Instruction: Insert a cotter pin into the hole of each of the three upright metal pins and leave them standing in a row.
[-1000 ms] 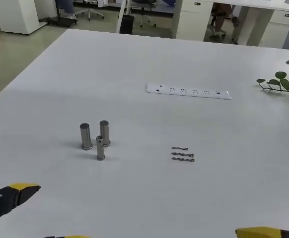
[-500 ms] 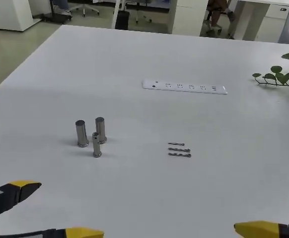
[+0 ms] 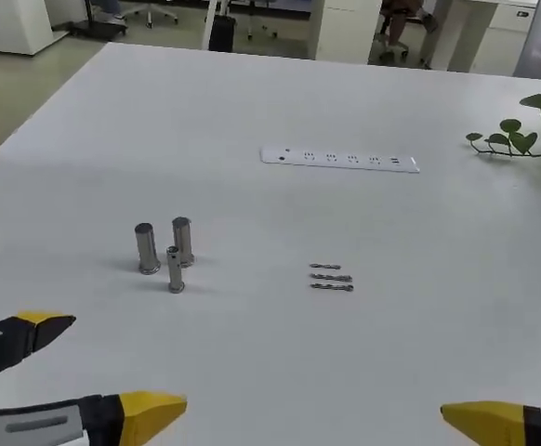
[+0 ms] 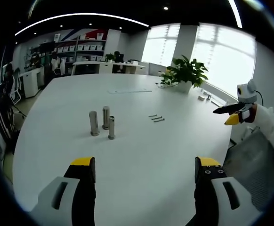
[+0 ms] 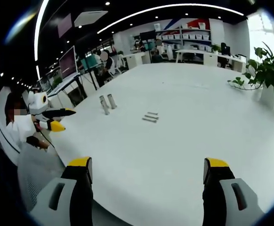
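The left tool (image 4: pixel 144 165) and right tool (image 5: pixel 149 165) are held spread wide, empty. Three metal pins (image 4: pixel 102 123) are seen upright ahead of the left tool; cotter pins (image 4: pixel 156 117), seemingly three, lie to their right.

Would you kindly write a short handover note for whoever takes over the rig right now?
Left gripper: open, empty, over the near left of the table.
Right gripper: open, empty, over the near right.
Three metal pins stand upright in a tight cluster, not a row.
Three cotter pins lie side by side to their right, apart from them.
Done: nothing inserted.
Left: all three insertions, then line the pins up.
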### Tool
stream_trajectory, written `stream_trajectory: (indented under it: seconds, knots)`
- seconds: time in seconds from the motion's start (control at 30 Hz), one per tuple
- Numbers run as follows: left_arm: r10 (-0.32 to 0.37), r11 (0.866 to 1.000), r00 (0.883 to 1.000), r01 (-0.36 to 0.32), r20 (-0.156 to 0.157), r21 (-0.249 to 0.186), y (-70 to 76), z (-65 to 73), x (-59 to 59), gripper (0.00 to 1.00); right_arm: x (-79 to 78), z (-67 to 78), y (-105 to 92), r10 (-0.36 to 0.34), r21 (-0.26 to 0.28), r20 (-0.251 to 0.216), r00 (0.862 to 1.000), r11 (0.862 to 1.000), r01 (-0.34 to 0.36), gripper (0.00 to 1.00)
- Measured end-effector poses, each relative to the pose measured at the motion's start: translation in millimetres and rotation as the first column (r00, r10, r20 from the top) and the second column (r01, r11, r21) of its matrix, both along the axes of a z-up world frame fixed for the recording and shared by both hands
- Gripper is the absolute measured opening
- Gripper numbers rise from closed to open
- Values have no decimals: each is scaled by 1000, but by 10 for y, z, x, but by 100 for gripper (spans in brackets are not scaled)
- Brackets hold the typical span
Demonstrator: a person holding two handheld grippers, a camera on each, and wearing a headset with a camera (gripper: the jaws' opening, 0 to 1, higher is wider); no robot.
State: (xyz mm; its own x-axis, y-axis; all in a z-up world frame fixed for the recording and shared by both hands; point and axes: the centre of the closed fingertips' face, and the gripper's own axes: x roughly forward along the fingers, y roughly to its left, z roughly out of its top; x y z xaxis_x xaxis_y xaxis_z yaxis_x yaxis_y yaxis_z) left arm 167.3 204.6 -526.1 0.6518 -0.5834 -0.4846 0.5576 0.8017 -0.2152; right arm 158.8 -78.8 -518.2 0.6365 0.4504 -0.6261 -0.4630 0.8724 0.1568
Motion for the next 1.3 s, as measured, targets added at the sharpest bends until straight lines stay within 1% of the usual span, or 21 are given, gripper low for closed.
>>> stream_trajectory:
  seconds: [0.13, 0.27, 0.37, 0.43, 0.53, 0.63, 0.73, 0.83, 0.87, 0.97, 1.0, 1.1, 1.17, 1.2, 1.3]
  knots:
    - [5, 1000, 1000, -5, 16, 21, 10, 11, 91, 85, -15, -26, -12, -3, -3, -8, 1000, 1000, 3, 97]
    - [9, 1000, 999, -10, 32, 17, -3, 28, 190, 82, -19, -39, -15, -6, 1, -14, 1000, 1000, 6, 96]
    - [7, 999, 999, -8, 44, 38, -19, 20, 281, 79, -4, -42, -17, -7, 1, -12, 1000, 1000, 7, 97]
    - [7, 999, 999, -9, 50, 43, -32, 14, 338, 79, 4, -41, -14, -5, 2, -13, 1000, 1000, 5, 96]
    - [14, 999, 998, -16, 54, 42, -49, 16, 406, 76, 13, -40, -19, -2, 0, -15, 1000, 1000, 2, 96]
    - [19, 999, 998, -21, 67, 36, -83, 27, 495, 74, 10, -27, -34, -3, 1, -13, 1000, 1000, 3, 96]
    - [28, 999, 998, -30, 57, 40, -81, 5, 577, 71, 14, -11, -64, -10, 2, -10, 1000, 1000, 10, 96]
    - [32, 999, 997, -34, 73, 29, -110, 40, 667, 69, 5, -6, -82, -14, 3, -9, 1000, 1000, 14, 96]
    - [24, 999, 997, -27, 79, 35, -126, 48, 706, 68, 5, -7, -87, -13, 3, -11, 1000, 1000, 13, 96]
    - [10, 998, 996, -15, 83, 62, -135, 59, 797, 64, 7, -2, -101, -16, 3, -11, 1000, 1000, 16, 96]
    - [8, 998, 996, -13, 87, 64, -137, 70, 824, 63, 12, 2, -105, -16, 3, -10, 1000, 1000, 16, 96]
    - [25, 998, 995, -31, 94, 57, -143, 111, 950, 58, 25, 15, -108, -16, 4, -8, 1000, 1000, 16, 96]
    - [31, 997, 995, -37, 98, 61, -155, 117, 998, 55, 31, 18, -107, -15, 4, -7, 1000, 1000, 15, 96]
    - [34, 997, 995, -40, 93, 66, -164, 102, 1028, 53, 39, 22, -107, -15, 4, -6, 1000, 1000, 15, 96]
    - [62, 996, 996, -66, 61, 67, -169, 47, 1079, 50, 38, 29, -99, -14, 8, -6, 1000, 1000, 14, 96]
